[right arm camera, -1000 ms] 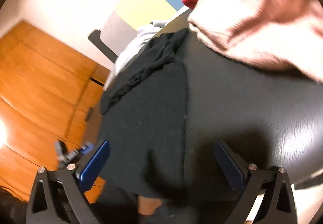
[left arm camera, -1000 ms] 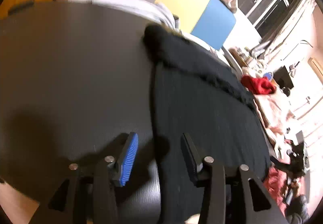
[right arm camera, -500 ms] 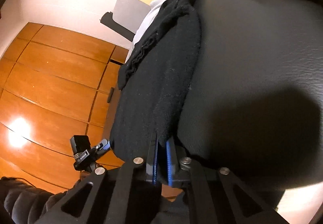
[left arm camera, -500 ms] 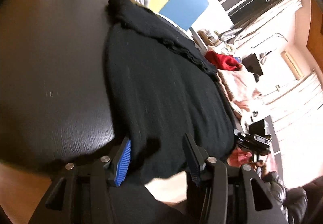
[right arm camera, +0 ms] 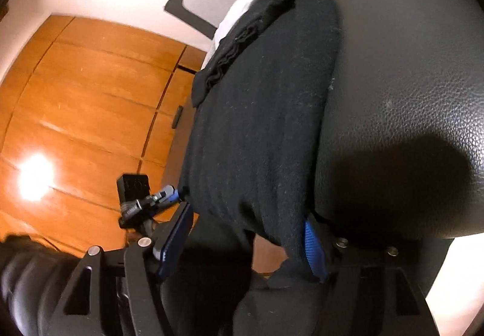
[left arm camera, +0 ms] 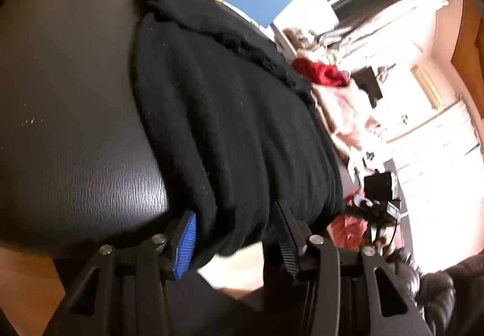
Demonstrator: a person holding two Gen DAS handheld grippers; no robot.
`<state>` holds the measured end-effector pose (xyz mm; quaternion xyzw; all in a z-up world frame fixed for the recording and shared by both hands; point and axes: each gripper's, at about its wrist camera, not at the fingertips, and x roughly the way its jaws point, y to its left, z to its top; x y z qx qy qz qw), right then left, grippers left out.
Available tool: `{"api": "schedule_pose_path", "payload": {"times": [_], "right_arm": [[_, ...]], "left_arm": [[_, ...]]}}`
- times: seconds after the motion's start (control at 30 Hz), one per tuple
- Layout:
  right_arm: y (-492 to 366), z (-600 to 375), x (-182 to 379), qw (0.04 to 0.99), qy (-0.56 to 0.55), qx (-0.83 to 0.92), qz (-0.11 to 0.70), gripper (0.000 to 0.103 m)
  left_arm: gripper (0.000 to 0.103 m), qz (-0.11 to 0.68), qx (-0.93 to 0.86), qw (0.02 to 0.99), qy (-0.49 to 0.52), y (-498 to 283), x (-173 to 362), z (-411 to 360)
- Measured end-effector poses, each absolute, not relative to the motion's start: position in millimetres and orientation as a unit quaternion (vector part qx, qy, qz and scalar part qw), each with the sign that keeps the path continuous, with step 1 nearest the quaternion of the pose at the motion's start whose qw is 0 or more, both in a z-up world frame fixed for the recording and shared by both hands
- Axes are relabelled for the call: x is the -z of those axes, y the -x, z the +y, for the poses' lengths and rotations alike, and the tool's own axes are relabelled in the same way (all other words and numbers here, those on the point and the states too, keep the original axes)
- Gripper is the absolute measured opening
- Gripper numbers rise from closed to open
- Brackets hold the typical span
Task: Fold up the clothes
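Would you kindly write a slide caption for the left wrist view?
Left gripper closing around the near hem of a black garment on a dark table.

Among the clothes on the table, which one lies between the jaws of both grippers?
The black knit garment, spread across the dark table. The red one and the pink one lie beyond it, away from the jaws.

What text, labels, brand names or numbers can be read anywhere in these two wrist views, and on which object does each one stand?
None readable in either view.
Black garment: no tag or print shows.
Black table: only scuff marks, no writing.
Small black camera on the opposite tongs: any marking too small and blurred to read.
Clutter by the window: too blurred to tell.
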<state>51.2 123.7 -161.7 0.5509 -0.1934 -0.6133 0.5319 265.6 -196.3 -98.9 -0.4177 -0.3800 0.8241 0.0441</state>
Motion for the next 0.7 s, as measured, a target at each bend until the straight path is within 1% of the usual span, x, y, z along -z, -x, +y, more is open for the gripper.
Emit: {"api": "schedule_pose_path", "payload": {"times": [0.03,0.07,0.1,0.17,0.2,0.27,0.33,0.4,0.5,0.57,0.7], "right_arm": [[-51.8,128.6,161.9,0.526,-0.552,0.620,-0.186,0.051],[-51.7,132.1,163.9,0.516,-0.554,0.628,-0.181,0.035],[-51.5,135.6,165.8,0.506,-0.555,0.636,-0.176,0.022],[-51.6,137.1,170.3,0.496,-0.556,0.644,-0.173,0.013],[-51.0,134.5,173.0,0.494,-0.558,0.643,-0.174,0.011],[-50.8,129.3,173.2,0.493,-0.560,0.646,-0.162,0.008],[-52.0,123.8,166.2,0.492,-0.558,0.654,-0.135,0.008],[-52.2,121.6,160.0,0.494,-0.555,0.656,-0.130,0.008],[-49.0,115.9,152.7,0.513,-0.547,0.641,-0.161,0.008],[-47.2,113.5,147.1,0.528,-0.539,0.630,-0.183,0.008],[-34.0,108.2,127.8,0.550,-0.515,0.617,-0.225,0.008]], "left_arm": [[0.044,-0.376,-0.818,0.048,0.432,-267.0,101.2,-192.0],[0.044,-0.370,-0.810,0.052,0.451,-266.6,105.5,-186.9],[0.044,-0.361,-0.803,0.055,0.471,-264.6,110.6,-182.2],[0.044,-0.334,-0.786,0.049,0.519,-253.8,125.5,-168.6],[0.040,-0.321,-0.781,0.050,0.533,-248.1,130.1,-161.8],[0.010,-0.302,-0.788,0.061,0.532,-240.4,129.1,-151.5],[0.008,-0.288,-0.802,0.071,0.519,-238.5,120.7,-150.7],[0.007,-0.307,-0.807,0.084,0.497,-240.1,112.0,-162.1],[0.006,-0.342,-0.814,0.107,0.457,-243.6,97.3,-181.3],[0.006,-0.384,-0.819,0.129,0.407,-248.6,80.3,-201.7],[0.006,-0.425,-0.830,0.164,0.322,-245.9,47.6,-234.2]]}}
